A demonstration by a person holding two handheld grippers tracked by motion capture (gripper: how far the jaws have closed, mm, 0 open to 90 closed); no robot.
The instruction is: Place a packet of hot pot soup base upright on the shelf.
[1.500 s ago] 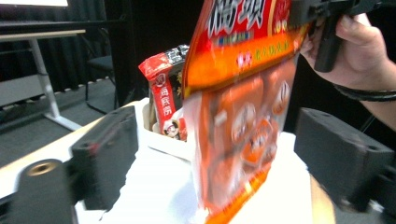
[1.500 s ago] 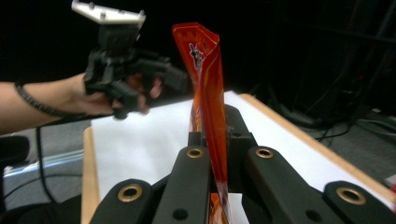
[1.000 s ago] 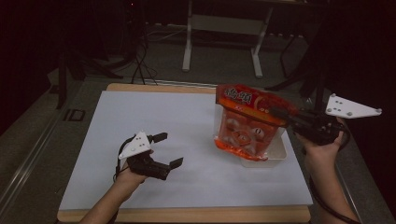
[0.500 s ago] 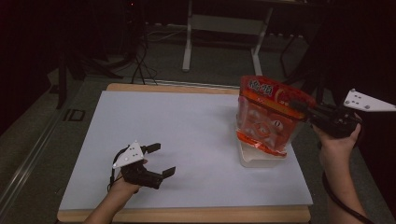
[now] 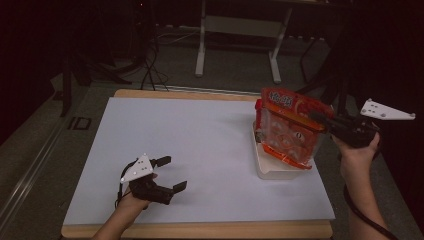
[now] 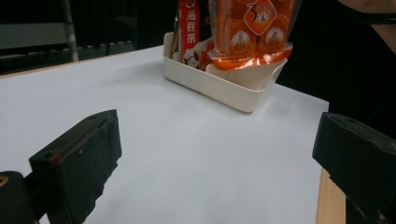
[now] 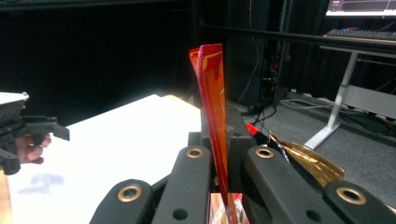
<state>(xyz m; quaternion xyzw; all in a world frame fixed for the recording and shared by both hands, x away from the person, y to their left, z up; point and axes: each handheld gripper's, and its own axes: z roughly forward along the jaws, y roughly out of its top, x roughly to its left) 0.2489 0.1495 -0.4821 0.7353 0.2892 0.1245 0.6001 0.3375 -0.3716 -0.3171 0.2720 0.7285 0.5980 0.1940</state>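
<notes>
An orange snack bag point(image 5: 287, 131) hangs upright with its lower edge down in a white tray point(image 5: 280, 171) at the table's right side. My right gripper point(image 5: 320, 119) is shut on the bag's right edge; in the right gripper view the thin orange bag edge point(image 7: 212, 107) stands pinched between the closed jaws of that gripper point(image 7: 218, 149). My left gripper point(image 5: 173, 173) stands open over the near-left of the white table, holding nothing. In the left gripper view its gripper point(image 6: 219, 154) faces the tray point(image 6: 219, 86) and the bag point(image 6: 252, 32) across bare table.
A red packet point(image 6: 189, 28) stands in the tray beside the bag. The white table sheet point(image 5: 200, 145) lies on a wooden board; its near edge point(image 5: 200, 230) is close to my left hand. Desk legs and cables stand on the dark floor beyond.
The right gripper carried the bag to the right and down onto the tray. The left gripper drew back toward the near-left corner and sank a little, still open.
</notes>
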